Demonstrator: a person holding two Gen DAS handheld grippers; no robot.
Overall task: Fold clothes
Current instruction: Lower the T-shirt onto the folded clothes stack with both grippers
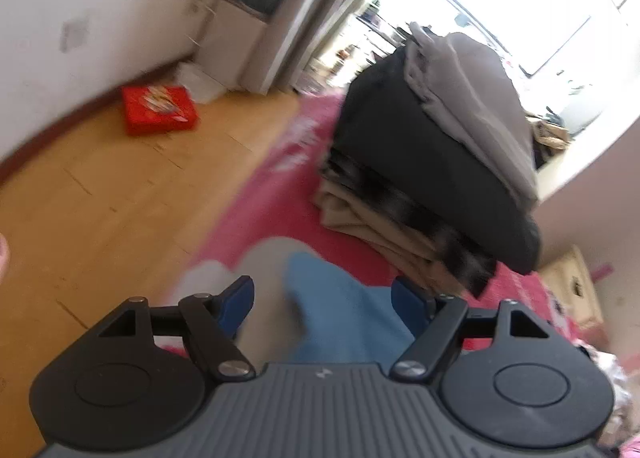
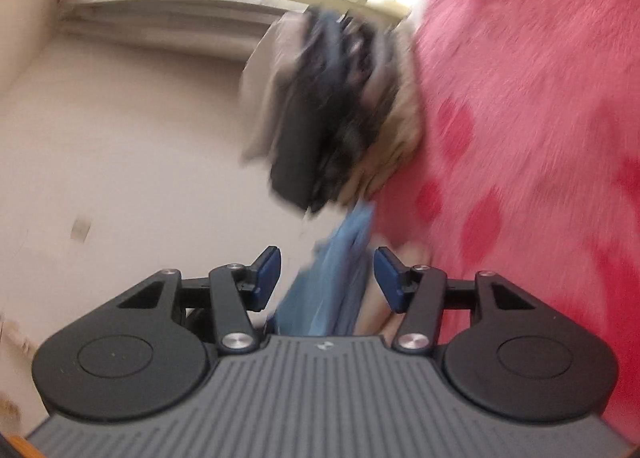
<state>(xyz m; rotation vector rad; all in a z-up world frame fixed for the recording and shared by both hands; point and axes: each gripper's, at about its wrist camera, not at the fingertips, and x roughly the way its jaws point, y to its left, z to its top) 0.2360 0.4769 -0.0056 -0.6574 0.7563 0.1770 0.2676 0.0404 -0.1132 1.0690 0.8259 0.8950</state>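
My left claw (image 1: 322,304) hangs spread over the pink blanket (image 1: 256,214), its blue pads clear of the blue cloth (image 1: 344,322) lying between them. My right claw (image 2: 328,278), rolled on its side, is also spread, the same blue cloth (image 2: 340,258) between its pads but not pinched. Beyond, a stack of folded clothes (image 1: 432,162) sits on the blanket near its edge by the wooden floor (image 1: 100,198), where a red box (image 1: 160,110) lies by the wall.
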